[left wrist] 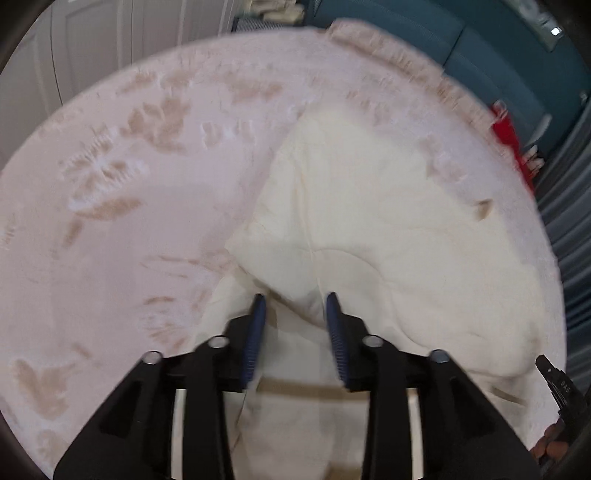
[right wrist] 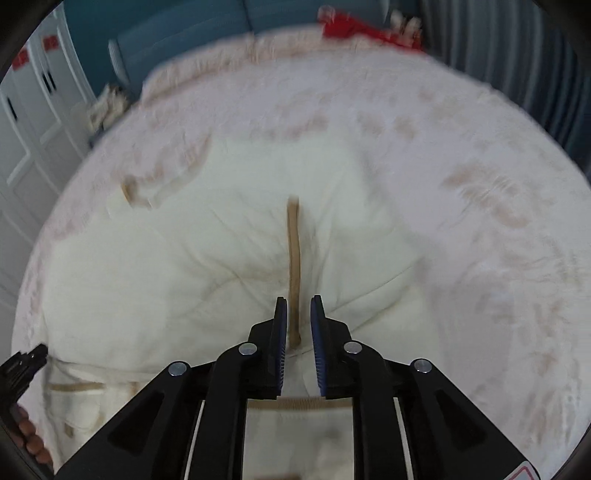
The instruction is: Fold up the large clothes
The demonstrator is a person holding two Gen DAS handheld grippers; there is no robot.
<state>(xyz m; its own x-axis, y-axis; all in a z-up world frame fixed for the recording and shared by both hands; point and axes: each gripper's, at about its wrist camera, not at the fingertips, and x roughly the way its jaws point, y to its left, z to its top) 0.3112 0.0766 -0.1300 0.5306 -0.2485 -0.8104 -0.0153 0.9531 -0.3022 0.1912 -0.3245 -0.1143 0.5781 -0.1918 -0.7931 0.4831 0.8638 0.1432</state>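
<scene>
Two grippers hang close over a cream garment (right wrist: 177,266) that lies rumpled on a pale pink shaggy rug (left wrist: 122,192): the left gripper (left wrist: 295,299) has its blue-padded jaws set wide with a raised fold of the cloth between them, while the right gripper (right wrist: 298,301) has its jaws narrow, straddling a tan trim strip (right wrist: 293,258), though I cannot tell whether they touch it. Farther off, past the rug's fringed edge, sit a red object (right wrist: 354,27) and teal furniture (left wrist: 491,48).

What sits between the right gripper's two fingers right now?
In the right wrist view, the garment's tan trim strip runs between the right gripper fingers, cream garment beneath.
</scene>
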